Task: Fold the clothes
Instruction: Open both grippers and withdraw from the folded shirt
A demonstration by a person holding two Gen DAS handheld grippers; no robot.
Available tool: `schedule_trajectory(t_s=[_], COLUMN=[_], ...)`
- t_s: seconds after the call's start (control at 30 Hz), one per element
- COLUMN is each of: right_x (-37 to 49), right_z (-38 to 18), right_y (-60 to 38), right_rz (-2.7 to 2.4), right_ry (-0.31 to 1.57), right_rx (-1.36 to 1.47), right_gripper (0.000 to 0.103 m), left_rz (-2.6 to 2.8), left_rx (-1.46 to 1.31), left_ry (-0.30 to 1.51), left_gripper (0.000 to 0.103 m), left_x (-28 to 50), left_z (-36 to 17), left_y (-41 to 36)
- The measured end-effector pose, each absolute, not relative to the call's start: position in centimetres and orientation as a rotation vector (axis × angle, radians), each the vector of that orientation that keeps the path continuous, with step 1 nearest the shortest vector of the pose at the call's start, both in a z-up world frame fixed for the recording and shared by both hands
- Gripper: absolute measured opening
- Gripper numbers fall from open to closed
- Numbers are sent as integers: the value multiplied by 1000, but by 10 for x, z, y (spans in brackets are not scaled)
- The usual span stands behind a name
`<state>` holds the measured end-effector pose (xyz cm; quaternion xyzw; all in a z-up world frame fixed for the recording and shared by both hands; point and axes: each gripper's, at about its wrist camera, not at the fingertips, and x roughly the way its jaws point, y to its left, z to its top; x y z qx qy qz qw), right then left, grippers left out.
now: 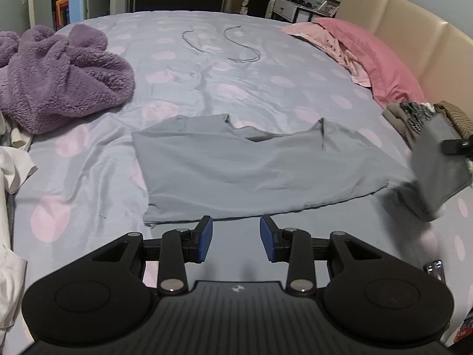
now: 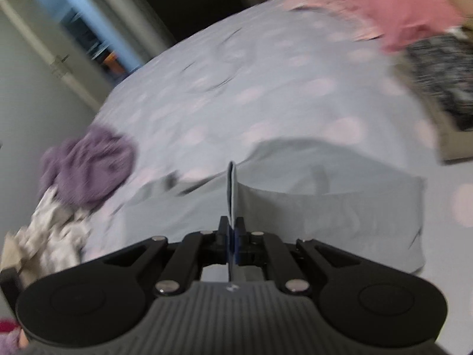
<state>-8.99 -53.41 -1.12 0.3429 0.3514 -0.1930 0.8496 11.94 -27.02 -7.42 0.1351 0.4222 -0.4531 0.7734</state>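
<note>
1. Bedroom setting: a wide bed (image 1: 251,88) under a grey-blue cover with pale pink dots fills both views, with a padded beige headboard (image 1: 414,29) at the far right.
2. A grey shirt (image 1: 236,171) lies spread flat on the cover, its neckline facing away from the left wrist camera.
3. The left gripper (image 1: 236,238) hovers low and level just short of the shirt's near hem, pointing straight across the bed; its blue-padded fingers (image 1: 207,236) stand apart with nothing between them.
4. The right gripper (image 2: 232,233) is rolled to one side, so the bed looks tilted in its blurred view. Its fingers are pressed together on an edge of the shirt, and a flap of cloth stands up from them.
5. In the left wrist view that pinched part of the shirt hangs lifted above the cover at the far right, beside a dark gripper finger.
6. A purple fleece heap (image 1: 65,77) sits at the left of the bed, well apart from the shirt.
7. A pink pillow (image 1: 369,56) lies along the headboard.
8. A thin cord (image 1: 236,47) curls on the far cover.
</note>
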Motion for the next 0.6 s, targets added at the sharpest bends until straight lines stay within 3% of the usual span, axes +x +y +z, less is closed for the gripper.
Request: schedule_trajectory(t_s=[0.2, 0.33, 0.47, 0.6], right_x=[-40, -31, -39, -52], right_z=[-38, -62, -67, -59], right_y=[-495, -494, -501, -516], right_rz=[-312, -309, -301, -340], right_ry=[878, 949, 958, 929], right_rx=[631, 614, 609, 583], right_gripper=[4, 9, 28, 35], left_rz=[-1021, -1045, -1069, -1088], left_rx=[297, 307, 322, 341], left_ry=[928, 941, 955, 994], left_gripper=[33, 33, 33, 36], left_x=[112, 109, 106, 102], left_z=[-77, -81, -85, -99], left_y=[-275, -280, -289, -300])
